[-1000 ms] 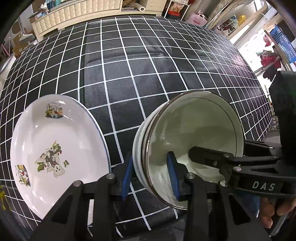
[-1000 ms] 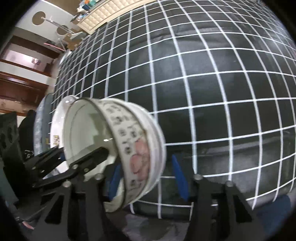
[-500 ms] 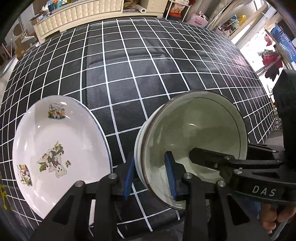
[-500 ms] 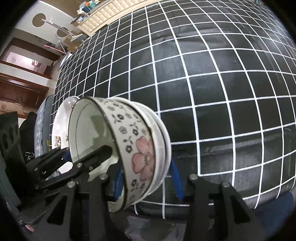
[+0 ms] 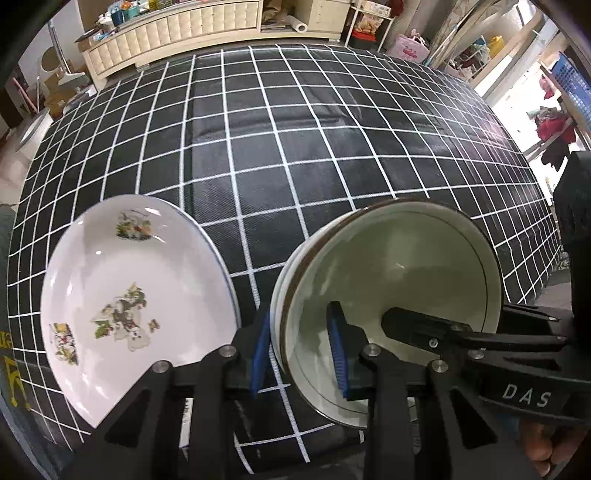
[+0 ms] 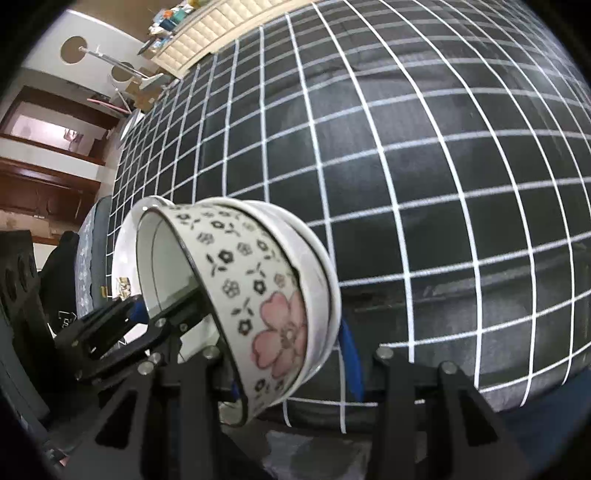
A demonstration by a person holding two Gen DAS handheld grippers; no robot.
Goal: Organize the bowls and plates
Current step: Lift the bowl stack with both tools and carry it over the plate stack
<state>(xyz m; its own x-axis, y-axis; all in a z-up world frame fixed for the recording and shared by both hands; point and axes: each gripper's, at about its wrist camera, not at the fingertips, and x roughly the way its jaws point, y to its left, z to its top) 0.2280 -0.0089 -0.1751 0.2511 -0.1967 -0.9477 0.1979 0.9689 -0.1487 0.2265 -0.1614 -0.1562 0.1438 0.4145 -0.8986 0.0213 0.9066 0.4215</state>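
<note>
A stack of nested bowls [image 5: 391, 295] with a flowered outer wall [image 6: 255, 295] is held tilted above the near edge of the black grid tablecloth [image 5: 295, 147]. My left gripper [image 5: 299, 354] is shut on the stack's rim, one blue pad inside, one outside. My right gripper [image 6: 288, 358] is shut on the stack from the other side. A white plate with cartoon prints [image 5: 125, 295] lies flat on the cloth left of the bowls; part of it shows behind the bowls in the right wrist view [image 6: 123, 258].
The cloth-covered table [image 6: 406, 166] stretches far ahead. A cream cabinet [image 5: 173, 33] stands beyond its far edge, with shelves and a blue basket [image 5: 572, 81] at the right. The table's near edge runs just below the grippers.
The bowl stack has shifted slightly; the right gripper's fingers have closed in around it. The plate has not moved.
</note>
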